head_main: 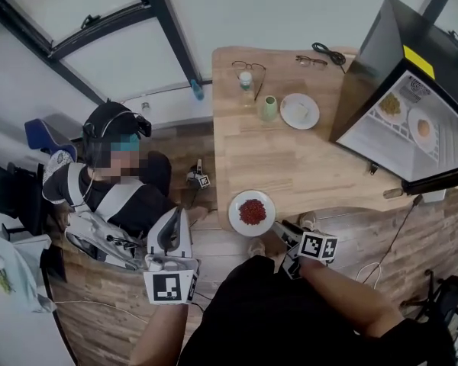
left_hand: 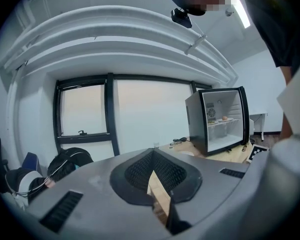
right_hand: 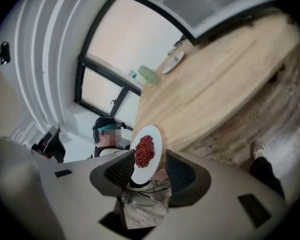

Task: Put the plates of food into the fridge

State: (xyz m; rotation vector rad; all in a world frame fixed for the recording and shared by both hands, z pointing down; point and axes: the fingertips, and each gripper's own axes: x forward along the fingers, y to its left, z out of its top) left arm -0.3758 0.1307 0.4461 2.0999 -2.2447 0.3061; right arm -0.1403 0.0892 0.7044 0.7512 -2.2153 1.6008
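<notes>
A white plate of red food (head_main: 252, 212) sits at the near edge of the wooden table (head_main: 298, 166). My right gripper (head_main: 281, 233) is just off that edge beside it. In the right gripper view the plate (right_hand: 146, 151) stands between the open jaws of the right gripper (right_hand: 150, 157), whose pads are not pressing on it. A second plate with pale food (head_main: 299, 110) lies farther back. The black fridge (head_main: 412, 120) stands open at the table's right, with two plates on its shelf. My left gripper (head_main: 174, 218) hangs left of the table over the floor, shut and empty, also seen as the left gripper (left_hand: 153, 153).
A green cup (head_main: 268, 107), a small bottle (head_main: 246, 81) and two pairs of glasses (head_main: 313, 61) stand at the table's far end. A person (head_main: 114, 181) sits on the floor left of the table. The open fridge (left_hand: 217, 119) shows far right in the left gripper view.
</notes>
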